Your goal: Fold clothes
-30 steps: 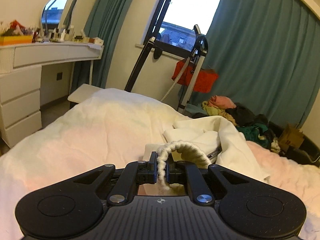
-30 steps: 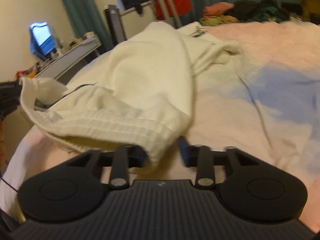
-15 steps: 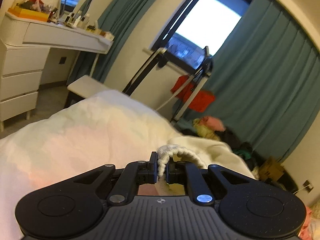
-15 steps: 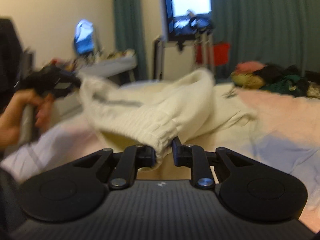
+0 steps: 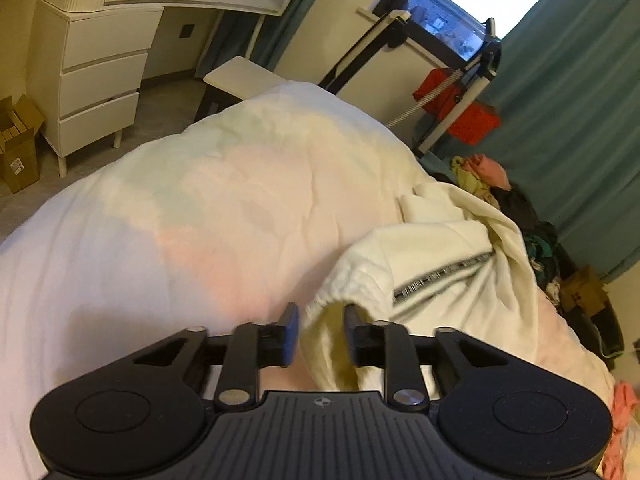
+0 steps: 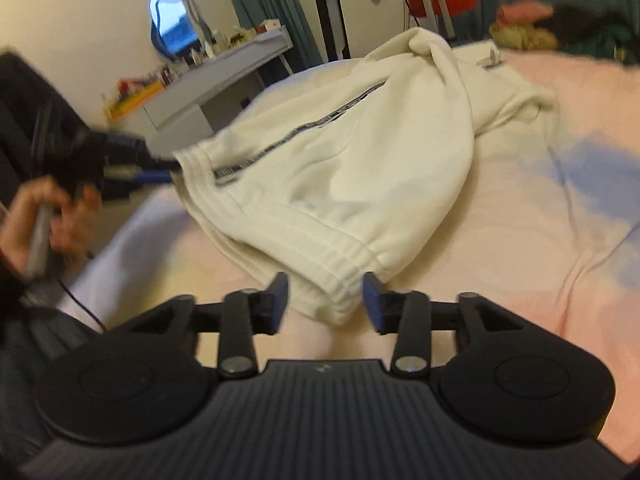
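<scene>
A cream zip-up sweatshirt (image 6: pixel 340 168) with a dark zipper line lies on the bed, its ribbed hem toward me. It also shows in the left wrist view (image 5: pixel 440 256). My left gripper (image 5: pixel 318 330) is open, with one hem corner lying loose between its fingers. My right gripper (image 6: pixel 325 300) is open, with the other hem corner (image 6: pixel 340 300) resting between its fingers on the bed. The left gripper also appears blurred in the right wrist view (image 6: pixel 132 164), at the far hem corner.
The bed (image 5: pixel 200 208) has a pale pink and white cover. A white dresser and desk (image 5: pixel 100 52) stand to the left. A pile of mixed clothes (image 5: pixel 500 184) lies at the far side by teal curtains. A stand with a red bag (image 5: pixel 460 104) is near the window.
Both grippers have opened and released the hem, which has dropped onto the bed. Both have lowered toward the bed; half a second ago they held the hem lifted.
</scene>
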The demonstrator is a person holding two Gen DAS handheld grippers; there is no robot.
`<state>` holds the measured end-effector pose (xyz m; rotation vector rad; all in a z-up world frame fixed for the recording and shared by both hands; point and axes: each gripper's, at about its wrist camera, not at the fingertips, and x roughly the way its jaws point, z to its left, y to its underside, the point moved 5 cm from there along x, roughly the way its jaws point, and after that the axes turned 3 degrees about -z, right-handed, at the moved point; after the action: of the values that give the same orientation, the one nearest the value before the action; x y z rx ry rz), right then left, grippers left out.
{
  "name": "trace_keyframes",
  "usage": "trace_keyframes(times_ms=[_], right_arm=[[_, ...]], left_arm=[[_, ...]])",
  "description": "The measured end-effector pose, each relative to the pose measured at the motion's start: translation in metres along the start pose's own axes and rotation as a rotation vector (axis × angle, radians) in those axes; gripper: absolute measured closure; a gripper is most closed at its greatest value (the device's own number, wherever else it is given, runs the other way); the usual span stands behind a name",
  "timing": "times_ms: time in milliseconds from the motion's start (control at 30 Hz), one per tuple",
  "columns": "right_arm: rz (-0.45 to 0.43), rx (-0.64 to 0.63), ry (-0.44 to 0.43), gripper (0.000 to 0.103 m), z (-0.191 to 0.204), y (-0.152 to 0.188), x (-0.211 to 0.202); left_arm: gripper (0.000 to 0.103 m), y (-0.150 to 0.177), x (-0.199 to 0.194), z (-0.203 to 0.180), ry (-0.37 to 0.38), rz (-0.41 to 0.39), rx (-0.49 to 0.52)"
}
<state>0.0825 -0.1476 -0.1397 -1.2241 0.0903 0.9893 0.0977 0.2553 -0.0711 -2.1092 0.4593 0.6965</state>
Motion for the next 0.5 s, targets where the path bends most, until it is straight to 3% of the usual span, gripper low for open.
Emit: trace_keyframes(times_ms=[100, 267, 500], right_arm=[[-0.015, 0.069, -0.057, 0.038, 0.001, -0.002, -0.003], [-0.056, 0.159, -0.063, 0.038, -0.013, -0.009, -0.004], [-0.113, 0.420, 0.035, 0.038, -0.062, -0.008, 0.002]], left_arm=[[0.061, 0.008, -0.016, 0.002, 0.077, 0.006, -0.010], [0.049, 0.018, -0.011, -0.008, 0.124, 0.033, 0.028], [0.051, 0.020, 0.039, -0.024, 0.107, 0.119, 0.096]])
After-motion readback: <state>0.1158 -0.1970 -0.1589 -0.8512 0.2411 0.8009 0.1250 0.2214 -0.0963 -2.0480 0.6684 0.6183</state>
